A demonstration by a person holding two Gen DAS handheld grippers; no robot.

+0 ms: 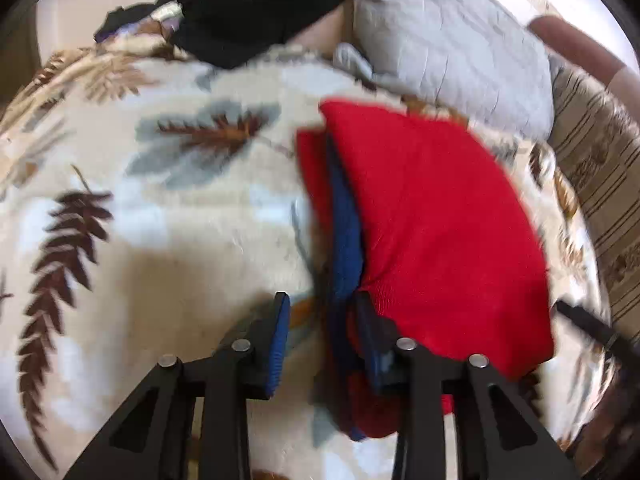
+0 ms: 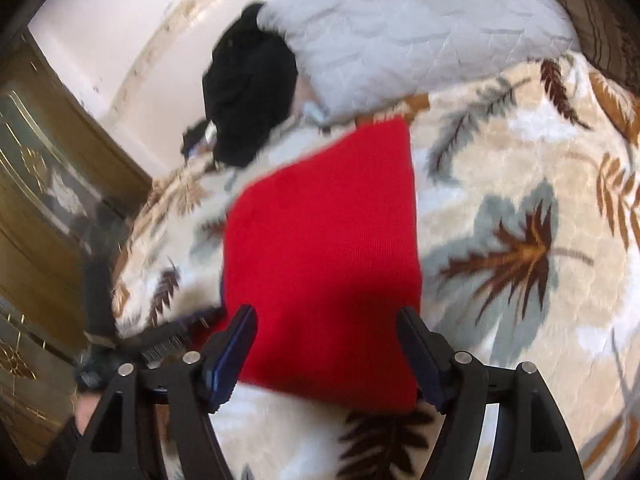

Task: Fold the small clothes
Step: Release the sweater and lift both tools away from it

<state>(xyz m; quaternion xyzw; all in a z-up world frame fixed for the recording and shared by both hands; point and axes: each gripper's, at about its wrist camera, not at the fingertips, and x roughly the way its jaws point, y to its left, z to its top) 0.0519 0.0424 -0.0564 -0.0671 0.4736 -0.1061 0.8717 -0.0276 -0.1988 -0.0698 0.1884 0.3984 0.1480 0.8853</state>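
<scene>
One folded red garment (image 2: 320, 256) with a blue layer (image 1: 344, 240) peeking out its edge lies flat on the leaf-print blanket (image 1: 168, 216), long axis running away toward the one grey pillow (image 2: 400, 28), left gripper (image 1: 324, 320) and right gripper (image 2: 326, 332) both wide open, holding nothing.

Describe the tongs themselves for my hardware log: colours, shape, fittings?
Both look alike. The left tongs have black angular linkage arms with triangular cut-outs, round silver pivot pins, and two flat fingers faced with ribbed blue pads. The right tongs share the black frame, silver pins and blue pads. No cables or markings show.
</scene>
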